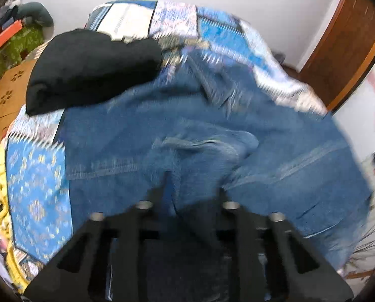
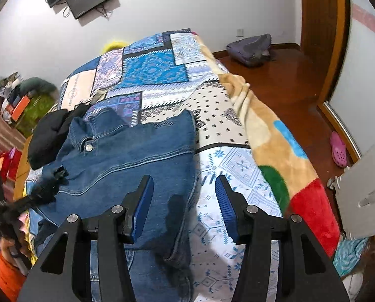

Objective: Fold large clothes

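A blue denim jacket lies spread on a bed with a patchwork quilt. The left wrist view is blurred; there my left gripper is shut on a bunched fold of the denim, which hides its fingertips. In the right wrist view the left gripper pinches the jacket's left edge. My right gripper is open, its blue pads apart above the jacket's right edge and the quilt, with nothing between them.
A folded black garment lies beside the jacket's collar. A multicoloured fleece blanket drapes over the bed's right side. On the wooden floor are a grey bag and a pink clog. A person's orange sleeve shows at the lower left.
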### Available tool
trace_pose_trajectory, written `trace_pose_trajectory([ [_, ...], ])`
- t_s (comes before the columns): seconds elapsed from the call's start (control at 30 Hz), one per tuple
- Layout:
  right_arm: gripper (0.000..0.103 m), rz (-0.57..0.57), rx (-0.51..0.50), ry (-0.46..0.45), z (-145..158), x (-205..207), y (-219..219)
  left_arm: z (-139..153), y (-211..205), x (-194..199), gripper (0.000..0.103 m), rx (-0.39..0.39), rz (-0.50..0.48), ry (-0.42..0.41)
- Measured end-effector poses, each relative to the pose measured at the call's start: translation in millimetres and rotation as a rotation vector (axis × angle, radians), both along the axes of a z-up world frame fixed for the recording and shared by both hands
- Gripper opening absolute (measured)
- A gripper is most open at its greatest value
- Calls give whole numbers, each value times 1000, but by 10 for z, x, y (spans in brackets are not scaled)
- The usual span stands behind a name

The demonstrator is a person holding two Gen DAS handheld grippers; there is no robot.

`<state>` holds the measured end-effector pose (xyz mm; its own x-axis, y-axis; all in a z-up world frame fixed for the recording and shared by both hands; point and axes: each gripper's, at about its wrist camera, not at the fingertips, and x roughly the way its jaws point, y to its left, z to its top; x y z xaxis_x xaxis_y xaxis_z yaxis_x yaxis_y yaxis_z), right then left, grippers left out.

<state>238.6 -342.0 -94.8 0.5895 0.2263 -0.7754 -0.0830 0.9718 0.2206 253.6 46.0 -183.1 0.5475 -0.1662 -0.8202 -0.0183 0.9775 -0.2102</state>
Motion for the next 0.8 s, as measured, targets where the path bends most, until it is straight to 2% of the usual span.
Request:
trace_pose_trajectory([
  [0.2, 47, 49, -2, -47, 66, -15, 52, 688, 148, 21, 7, -70, -17, -191],
  [0.33, 47, 101, -6, -24, -28, 15, 214, 846, 335, -92, 7, -58, 22, -266],
  [0.47, 47, 144, -40, 27, -208, 55, 354, 647, 585, -170, 7, -61, 58, -223],
  [0.67, 49, 138, -40, 88, -441, 51, 370, 9, 801, -295, 8, -55, 74, -67],
  [0.8, 53, 132, -30, 99, -443, 9, 318, -276, 817, -432, 18, -53, 66, 1],
])
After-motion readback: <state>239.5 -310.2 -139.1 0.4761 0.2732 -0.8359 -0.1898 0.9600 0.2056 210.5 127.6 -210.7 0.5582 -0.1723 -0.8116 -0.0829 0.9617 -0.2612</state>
